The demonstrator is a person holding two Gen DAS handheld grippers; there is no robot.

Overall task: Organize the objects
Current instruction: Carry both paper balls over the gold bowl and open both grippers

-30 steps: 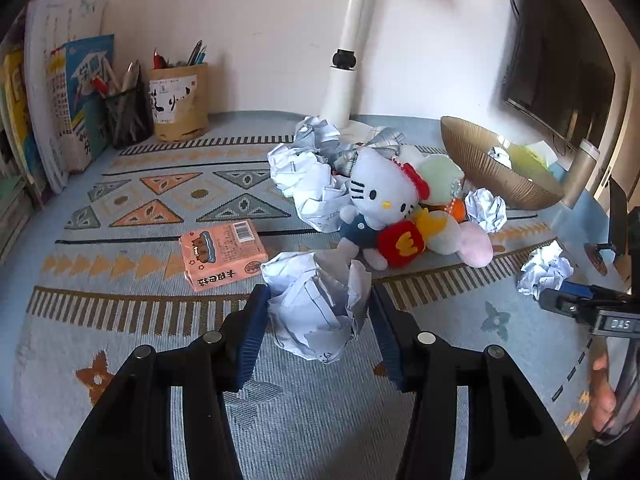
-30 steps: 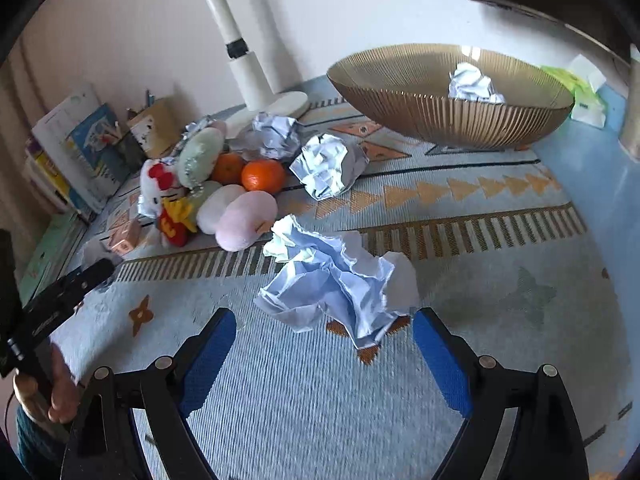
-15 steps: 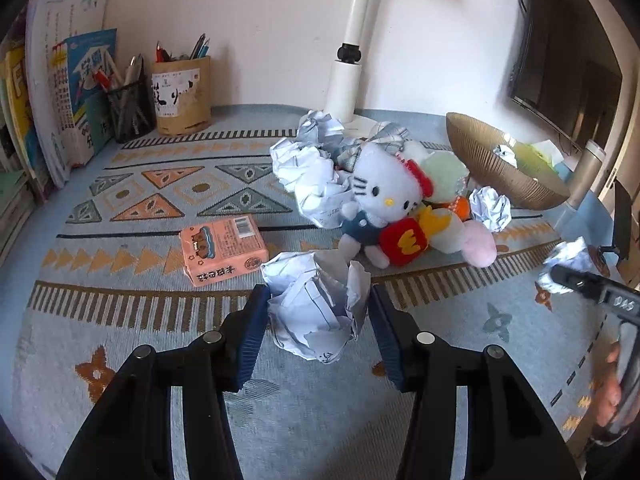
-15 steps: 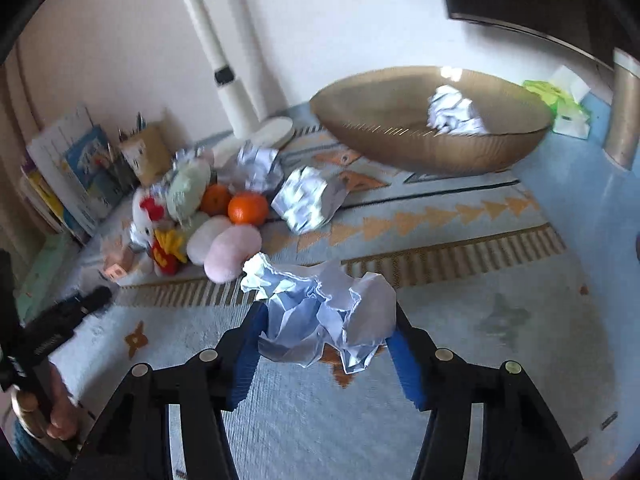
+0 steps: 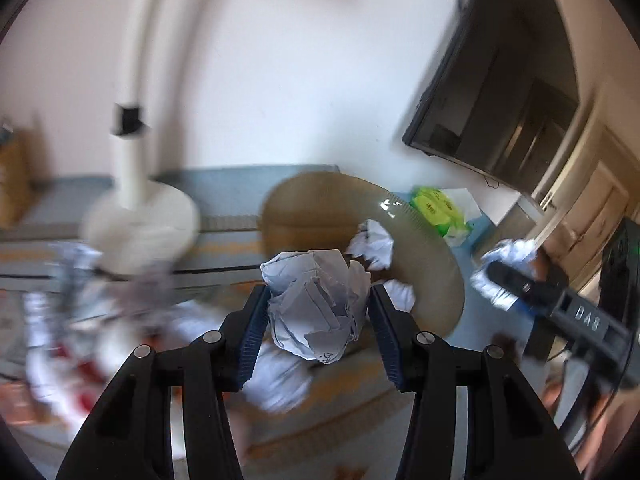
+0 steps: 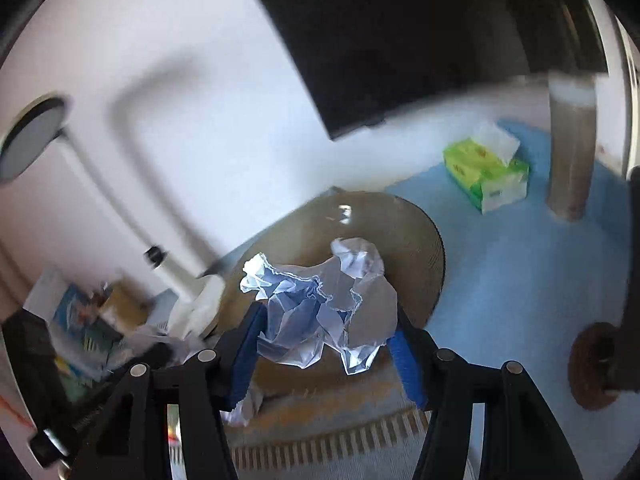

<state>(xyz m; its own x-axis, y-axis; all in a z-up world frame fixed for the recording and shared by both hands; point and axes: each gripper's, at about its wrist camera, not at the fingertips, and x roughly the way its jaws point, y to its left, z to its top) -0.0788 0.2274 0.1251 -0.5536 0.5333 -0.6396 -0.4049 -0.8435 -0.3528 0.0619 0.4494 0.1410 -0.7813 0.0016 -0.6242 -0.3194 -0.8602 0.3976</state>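
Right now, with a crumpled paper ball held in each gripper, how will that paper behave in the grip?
Probably light and squashy: the crumpled paper ball bulges between the left gripper fingers. The right gripper paper ball has loose flaps, so it may sag or snag. Unlikely to roll far.

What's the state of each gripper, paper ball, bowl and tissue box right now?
left gripper: shut on left paper ball
right gripper: shut on right paper ball
bowl: upright, holds a crumpled paper
tissue box: tissue sticking out
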